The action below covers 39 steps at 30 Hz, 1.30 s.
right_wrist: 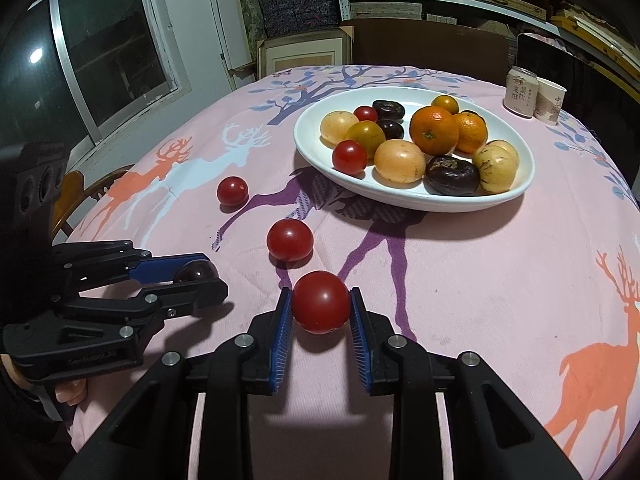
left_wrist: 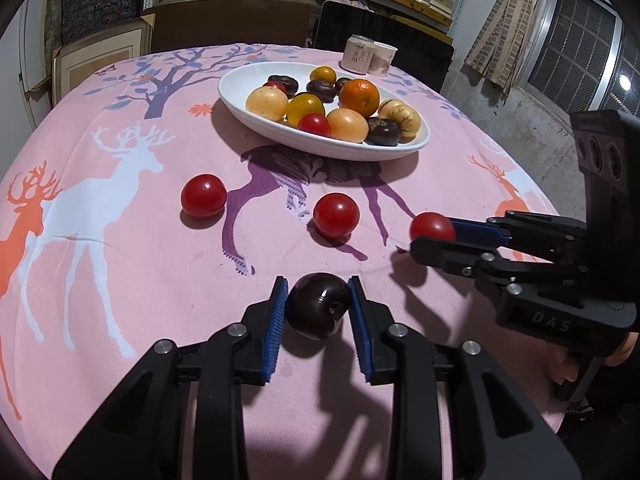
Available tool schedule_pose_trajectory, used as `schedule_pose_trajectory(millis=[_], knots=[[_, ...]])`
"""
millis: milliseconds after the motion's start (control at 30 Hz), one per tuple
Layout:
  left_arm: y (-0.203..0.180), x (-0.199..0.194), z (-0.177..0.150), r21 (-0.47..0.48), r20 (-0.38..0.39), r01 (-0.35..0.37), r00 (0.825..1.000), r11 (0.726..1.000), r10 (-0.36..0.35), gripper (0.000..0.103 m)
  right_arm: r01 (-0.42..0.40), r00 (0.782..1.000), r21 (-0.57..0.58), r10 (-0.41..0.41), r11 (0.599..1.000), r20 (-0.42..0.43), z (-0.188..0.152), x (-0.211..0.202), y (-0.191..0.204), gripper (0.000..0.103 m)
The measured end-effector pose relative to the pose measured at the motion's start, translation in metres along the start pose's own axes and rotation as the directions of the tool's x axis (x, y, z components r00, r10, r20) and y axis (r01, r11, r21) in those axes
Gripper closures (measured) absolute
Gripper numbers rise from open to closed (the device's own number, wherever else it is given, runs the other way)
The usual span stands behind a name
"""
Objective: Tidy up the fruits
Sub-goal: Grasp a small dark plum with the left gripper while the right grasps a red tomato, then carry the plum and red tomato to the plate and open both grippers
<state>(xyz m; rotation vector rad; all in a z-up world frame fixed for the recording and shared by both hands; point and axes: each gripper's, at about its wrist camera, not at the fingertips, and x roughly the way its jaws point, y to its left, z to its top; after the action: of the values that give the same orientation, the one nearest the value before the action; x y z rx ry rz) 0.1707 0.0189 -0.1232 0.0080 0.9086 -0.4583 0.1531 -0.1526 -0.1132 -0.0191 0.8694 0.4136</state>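
Observation:
My left gripper point(left_wrist: 318, 296) is shut on a dark purple plum point(left_wrist: 317, 305), just above the pink deer-print cloth; in the right wrist view the same gripper point(right_wrist: 200, 280) holds the plum point(right_wrist: 196, 271) at the left. My right gripper point(right_wrist: 321, 300) is shut on a red tomato point(right_wrist: 321, 301); the left wrist view shows that gripper point(left_wrist: 434, 238) and its tomato point(left_wrist: 431, 227) at the right. Two more red tomatoes point(right_wrist: 289, 239) point(right_wrist: 232, 191) lie loose on the cloth. Behind them stands a white oval dish point(right_wrist: 400, 196) with several mixed fruits.
A drink can point(right_wrist: 520, 92) and a paper cup point(right_wrist: 550, 101) stand at the table's far right, behind the dish. Shelves and framed boards fill the back wall. A wooden chair back point(right_wrist: 76, 196) shows at the table's left edge. A person's hand point(left_wrist: 572, 368) grips the right tool.

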Motion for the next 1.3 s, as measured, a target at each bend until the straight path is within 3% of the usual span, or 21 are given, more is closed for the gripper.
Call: schedule_pose_trajectory(millis=[400,833,1067,1300], knots=[[-0.013,-0.002,0.000,0.064,0.012,-0.082,0.997,0.995,0.082,0.073,0.020,0.999,0.063,-0.023,0.998,0.048,-0.011,-0.033,-0.032,0.075],[-0.035,-0.014,0.012,0.138,0.038,-0.125,0.992,0.982,0.121,0.073,0.016,0.996,0.121,-0.026,0.993,0.083,-0.014,-0.051,-0.064,0.075],[-0.053,-0.016,0.047,0.196,0.071,-0.130,0.990,0.972,0.118,0.073,0.028,0.994,0.123,-0.041,0.992,0.106,0.004,-0.059,-0.078,0.075],[-0.056,-0.009,0.113,0.207,0.114,-0.127,0.988,0.970,0.105,0.073,0.042,0.989,0.118,-0.058,0.992,0.134,0.061,-0.062,-0.093,0.075]])
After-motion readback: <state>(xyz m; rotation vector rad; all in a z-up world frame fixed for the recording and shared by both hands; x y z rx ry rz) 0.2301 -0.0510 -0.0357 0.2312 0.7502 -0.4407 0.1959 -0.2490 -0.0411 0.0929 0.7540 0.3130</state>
